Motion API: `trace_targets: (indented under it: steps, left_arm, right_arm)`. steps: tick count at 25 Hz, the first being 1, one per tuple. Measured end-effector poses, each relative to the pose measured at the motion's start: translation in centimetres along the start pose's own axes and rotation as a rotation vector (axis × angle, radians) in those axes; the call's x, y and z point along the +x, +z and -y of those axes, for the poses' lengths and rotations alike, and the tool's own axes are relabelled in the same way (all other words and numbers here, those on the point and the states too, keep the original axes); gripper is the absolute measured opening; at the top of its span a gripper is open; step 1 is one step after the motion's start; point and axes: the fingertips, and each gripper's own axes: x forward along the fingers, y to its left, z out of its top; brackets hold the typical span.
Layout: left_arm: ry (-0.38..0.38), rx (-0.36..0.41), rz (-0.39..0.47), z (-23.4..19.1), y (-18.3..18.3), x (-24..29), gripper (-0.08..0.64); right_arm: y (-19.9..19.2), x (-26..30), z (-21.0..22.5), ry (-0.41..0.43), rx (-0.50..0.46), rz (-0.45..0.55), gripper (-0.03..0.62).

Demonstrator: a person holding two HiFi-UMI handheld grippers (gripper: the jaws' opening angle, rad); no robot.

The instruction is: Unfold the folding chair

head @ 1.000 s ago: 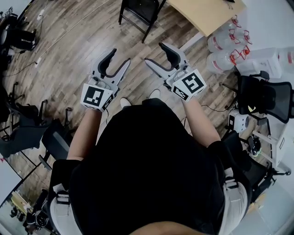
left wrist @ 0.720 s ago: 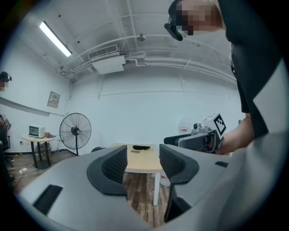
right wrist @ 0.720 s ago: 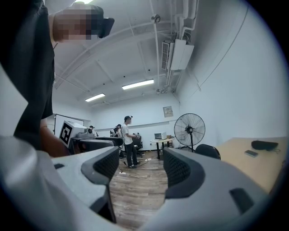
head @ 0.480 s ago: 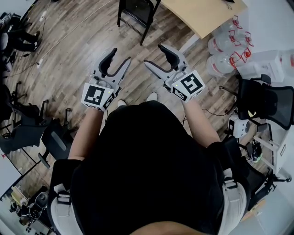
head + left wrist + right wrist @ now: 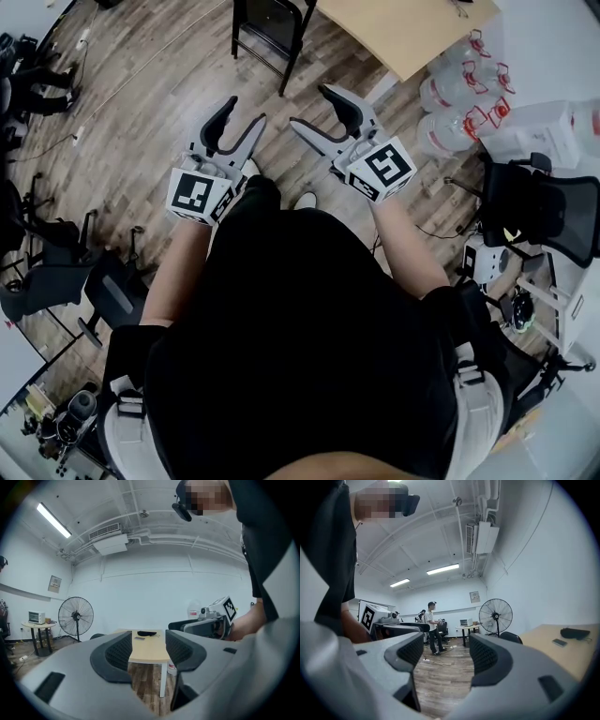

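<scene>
A black folding chair (image 5: 267, 28) stands on the wood floor beside the table's corner, cut off by the top edge of the head view. Its dark rounded top (image 5: 509, 637) shows past the right jaw in the right gripper view. Both grippers are held level in front of the person, short of the chair and apart from it. My left gripper (image 5: 242, 114) is open with nothing between its jaws, and the left gripper view (image 5: 147, 651) shows only floor and table through the gap. My right gripper (image 5: 312, 108) is also open and empty (image 5: 446, 656).
A light wooden table (image 5: 422, 28) stands right of the chair, with water jugs (image 5: 459, 94) by it. Black office chairs sit at the right (image 5: 539, 202) and left (image 5: 56, 272). A standing fan (image 5: 75, 616) and a person (image 5: 431, 627) are farther off.
Both grippers have moved a little forward toward the chair as the person steps. A leg has swung in under the left gripper. The jaws stand as wide as before.
</scene>
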Motion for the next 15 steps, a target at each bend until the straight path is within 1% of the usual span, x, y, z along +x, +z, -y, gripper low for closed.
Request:
trace_targets:
  steps: [8,15]
  left_arm:
    - [-0.01,-0.023,0.019,-4.3,-0.6,3.1,0.219]
    - [-0.039,-0.03,0.03,-10.8,0.0,7.6,0.218]
  right_arm:
    - [-0.2,3.9,3.2,-0.016,-0.022,-0.033,0.296]
    - [0.9,9.8,8.2,-0.041,-0.029,-0.049,0.296]
